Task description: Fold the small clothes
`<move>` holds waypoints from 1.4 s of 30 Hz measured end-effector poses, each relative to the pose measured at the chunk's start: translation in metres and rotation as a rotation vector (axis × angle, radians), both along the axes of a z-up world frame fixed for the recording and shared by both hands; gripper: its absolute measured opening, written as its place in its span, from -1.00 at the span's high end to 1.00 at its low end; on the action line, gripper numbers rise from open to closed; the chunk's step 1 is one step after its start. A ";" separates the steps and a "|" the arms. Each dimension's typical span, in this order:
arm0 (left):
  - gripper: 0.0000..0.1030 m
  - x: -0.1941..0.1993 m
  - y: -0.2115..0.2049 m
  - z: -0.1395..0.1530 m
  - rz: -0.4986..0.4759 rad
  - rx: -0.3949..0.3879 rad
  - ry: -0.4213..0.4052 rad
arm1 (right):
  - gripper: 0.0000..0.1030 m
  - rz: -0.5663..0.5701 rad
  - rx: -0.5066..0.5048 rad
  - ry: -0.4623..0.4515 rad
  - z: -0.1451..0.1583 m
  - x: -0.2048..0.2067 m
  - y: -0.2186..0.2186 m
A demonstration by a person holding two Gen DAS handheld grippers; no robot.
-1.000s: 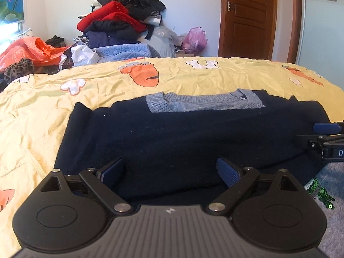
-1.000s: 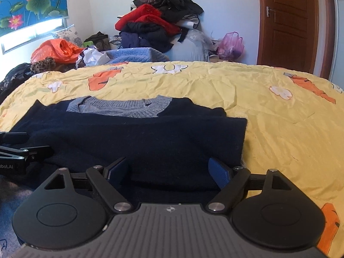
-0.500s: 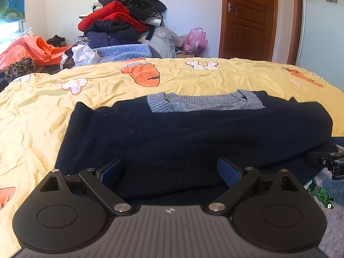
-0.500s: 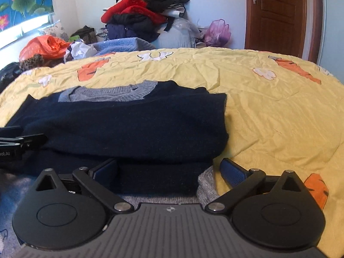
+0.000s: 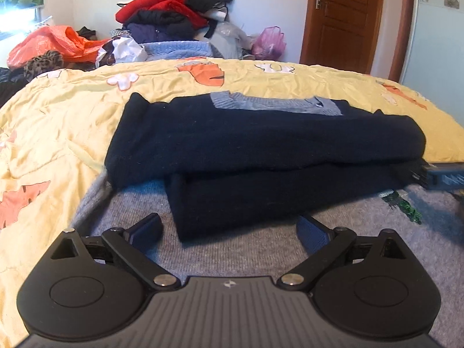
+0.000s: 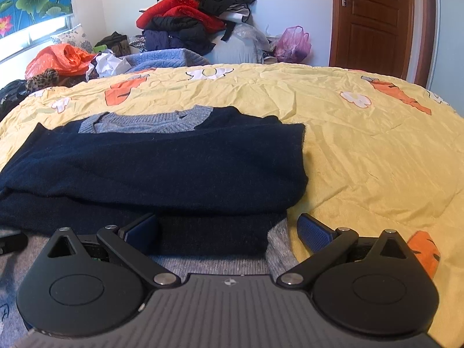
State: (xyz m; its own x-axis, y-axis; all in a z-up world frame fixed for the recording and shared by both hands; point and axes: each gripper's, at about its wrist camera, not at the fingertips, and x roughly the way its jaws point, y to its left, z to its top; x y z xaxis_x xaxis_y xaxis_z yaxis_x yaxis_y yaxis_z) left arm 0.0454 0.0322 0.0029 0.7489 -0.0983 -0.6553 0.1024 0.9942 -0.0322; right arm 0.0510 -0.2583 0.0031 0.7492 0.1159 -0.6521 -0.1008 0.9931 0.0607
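Navy sweater (image 5: 261, 145) lies mid-bed, bottom already doubled up w/ 1 fold done, approx halfway by my guess; left tool (image 5: 229, 229) & right tool (image 6: 229, 229) both released, near its front edge.

The right gripper (image 6: 229, 229) fills the 6 o'clock edge, its blue pads (image 6: 316, 235) spread wide with nothing between them. Just past the pads lies a navy sweater (image 6: 162, 168), folded over, its grey collar (image 6: 145, 121) toward 11 o'clock. It rests partly on a grey knit (image 6: 220, 264) and on the yellow quilt (image 6: 362, 150). A clothes heap (image 6: 191, 17) sits at 12 o'clock, a door (image 6: 374, 20) at 1 o'clock.
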 end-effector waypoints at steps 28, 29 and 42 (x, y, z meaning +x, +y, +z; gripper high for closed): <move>-1.00 -0.048 0.001 0.000 0.014 0.037 0.003 | -1.00 0.047 -0.027 0.037 0.002 -0.068 0.014; -1.00 -0.048 0.002 0.000 0.013 0.030 0.002 | -1.00 0.053 -0.032 0.042 0.003 -0.077 0.015; -1.00 -0.066 0.001 0.006 0.052 0.030 0.027 | -1.00 0.055 -0.038 -0.001 0.000 -0.111 0.020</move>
State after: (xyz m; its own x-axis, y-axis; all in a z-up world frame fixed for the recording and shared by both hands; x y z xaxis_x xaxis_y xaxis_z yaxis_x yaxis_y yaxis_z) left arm -0.0207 0.0328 0.0085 0.7343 -0.0394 -0.6777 0.0497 0.9988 -0.0041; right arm -0.0605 -0.2380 0.0026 0.7430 0.1320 -0.6562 -0.1555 0.9876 0.0226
